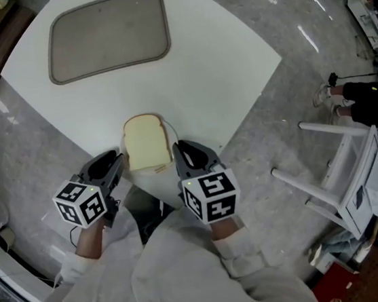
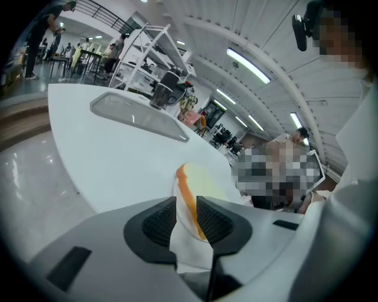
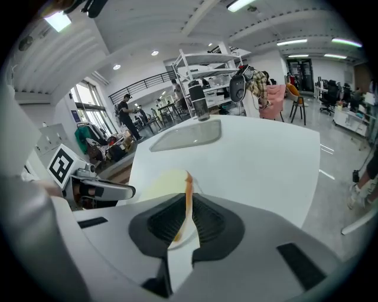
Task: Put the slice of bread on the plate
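Bread slice (image 1: 146, 142), pale, soft-cornered (orange crust), gripped by left claw (image 1: 118, 164), right claw (image 1: 180, 153)

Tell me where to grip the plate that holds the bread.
Grip the plate by its thin rim at both sides, coming in level from the near edge. It lies flat under the bread, so only the rim offers a hold; the left gripper and right gripper look clamped there.

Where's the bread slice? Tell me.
Head view: the bread slice lies on the plate at the table's near edge, between left tongs and right tongs.
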A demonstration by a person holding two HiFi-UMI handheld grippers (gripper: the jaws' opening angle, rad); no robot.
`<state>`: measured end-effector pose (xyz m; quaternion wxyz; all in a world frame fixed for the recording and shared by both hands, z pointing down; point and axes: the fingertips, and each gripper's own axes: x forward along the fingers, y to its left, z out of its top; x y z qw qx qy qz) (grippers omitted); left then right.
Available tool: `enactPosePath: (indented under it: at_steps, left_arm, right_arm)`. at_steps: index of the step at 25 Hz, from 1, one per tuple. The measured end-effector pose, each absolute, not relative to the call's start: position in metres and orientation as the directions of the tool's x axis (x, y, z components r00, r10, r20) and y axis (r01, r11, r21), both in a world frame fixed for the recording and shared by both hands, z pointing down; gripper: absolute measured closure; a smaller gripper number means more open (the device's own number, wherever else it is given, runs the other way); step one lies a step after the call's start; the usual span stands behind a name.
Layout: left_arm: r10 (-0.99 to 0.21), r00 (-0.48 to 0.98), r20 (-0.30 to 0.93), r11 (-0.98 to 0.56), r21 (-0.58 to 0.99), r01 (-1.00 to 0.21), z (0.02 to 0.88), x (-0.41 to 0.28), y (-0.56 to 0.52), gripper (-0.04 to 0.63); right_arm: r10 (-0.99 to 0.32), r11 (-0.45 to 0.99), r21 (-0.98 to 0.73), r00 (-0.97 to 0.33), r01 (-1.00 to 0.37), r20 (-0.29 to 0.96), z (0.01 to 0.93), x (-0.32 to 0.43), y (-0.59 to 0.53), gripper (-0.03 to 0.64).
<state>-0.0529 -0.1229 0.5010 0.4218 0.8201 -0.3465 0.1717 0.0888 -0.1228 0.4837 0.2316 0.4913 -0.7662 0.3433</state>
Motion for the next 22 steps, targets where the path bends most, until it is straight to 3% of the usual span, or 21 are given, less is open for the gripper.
enactPosePath:
  at_steps: [6, 9, 22]
  left_arm:
    - [-0.389, 0.702, 0.596, -0.386, 0.587, -0.712, 0.512, -0.053, -0.118, 0.5]
    - [-0.373, 0.709, 0.598, -0.377, 0.601, -0.705, 0.514, -0.049, -0.117, 0.5]
    - [-0.356, 0.707, 0.611, -0.359, 0.609, -0.707, 0.518, -0.049, -0.12, 0.5]
  right_arm:
    - [-0.581, 0.255, -0.289, -0.385, -0.923, 0.717, 0.495, 0.097, -0.121, 0.597]
    - [-0.563, 0.249, -0.287, -0.379, -0.925, 0.734, 0.502, 0.099, -0.118, 0.548]
    - [-0.494, 0.25, -0.313, -0.398, -0.916, 0.773, 0.523, 0.093, -0.115, 0.531]
